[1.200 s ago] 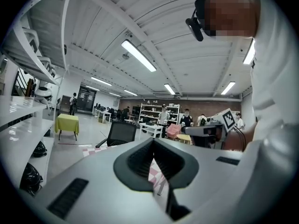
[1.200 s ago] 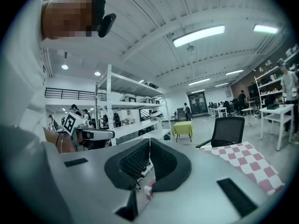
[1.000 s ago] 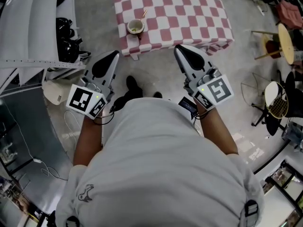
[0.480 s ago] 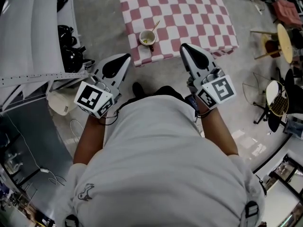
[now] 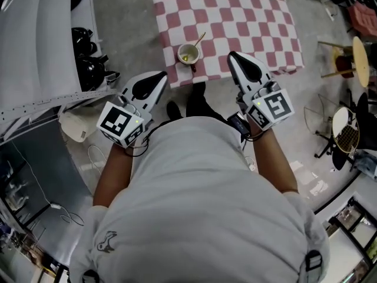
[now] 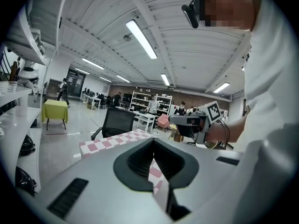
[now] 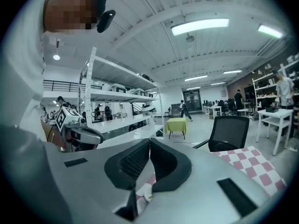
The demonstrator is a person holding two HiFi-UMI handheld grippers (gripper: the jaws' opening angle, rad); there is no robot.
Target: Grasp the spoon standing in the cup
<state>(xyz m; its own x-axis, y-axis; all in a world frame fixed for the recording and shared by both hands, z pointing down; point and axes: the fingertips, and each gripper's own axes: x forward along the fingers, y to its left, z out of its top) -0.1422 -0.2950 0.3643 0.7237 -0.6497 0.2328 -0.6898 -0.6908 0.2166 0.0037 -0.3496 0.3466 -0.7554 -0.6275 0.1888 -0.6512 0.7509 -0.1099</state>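
The task is only at its beginning: the spoon (image 5: 199, 39) is not yet grasped, and neither gripper touches it or the cup (image 5: 180, 56). The cup stands on the red-and-white checkered table (image 5: 235, 16), close to the edge that is nearest to the person. The spoon stands in it, with the handle leaning over the rim towards the far right. Inside the cup there is something pale yellow-green at the bottom – I cannot tell what it is. The left gripper (image 5: 160, 75) and the right gripper (image 5: 234, 56) are both held in front of the person's body, off the table. The cup lies ahead of them, about between their two lines. In each gripper view the two jaws meet at their tips with nothing held between them; only a little of the checkered cloth shows through the opening behind the tips. What is left, in my judgement, is almost everything – to bring one gripper to the cup, spread its jaws, put them around the spoon handle above the rim and close them.
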